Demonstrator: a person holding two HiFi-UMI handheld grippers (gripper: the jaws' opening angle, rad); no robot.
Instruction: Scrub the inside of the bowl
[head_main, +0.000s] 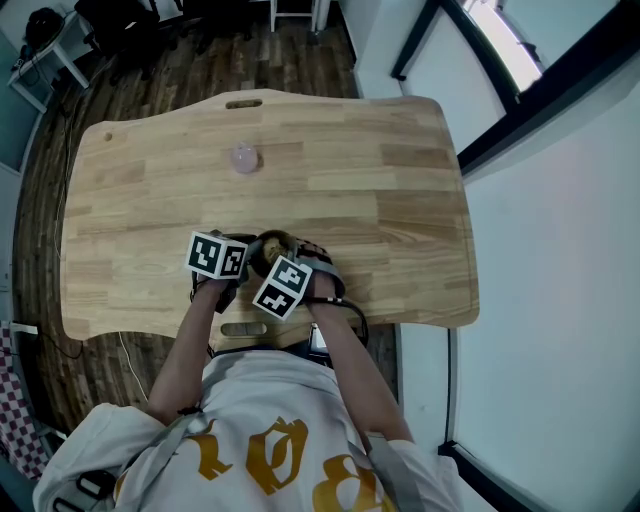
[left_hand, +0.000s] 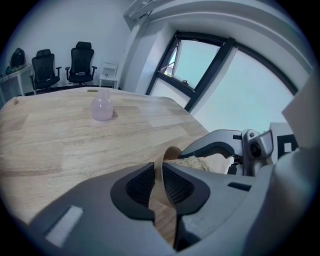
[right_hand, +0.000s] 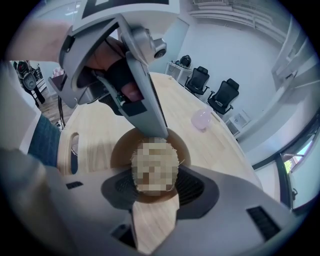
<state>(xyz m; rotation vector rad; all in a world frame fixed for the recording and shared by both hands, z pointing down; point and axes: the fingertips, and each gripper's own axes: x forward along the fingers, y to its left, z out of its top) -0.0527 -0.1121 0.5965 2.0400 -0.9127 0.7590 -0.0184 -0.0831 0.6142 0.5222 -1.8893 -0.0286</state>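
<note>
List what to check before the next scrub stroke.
1. Rim of bowl clamped by left gripper: ok.
2. Hold of right gripper on scrubber: ok.
3. Scrubber inside bowl: ok.
4. Scrubber pressing on the inner wall: cannot tell.
5. Bowl sitting flat on table: cannot tell.
6. Pink flask well clear of bowl: ok.
</note>
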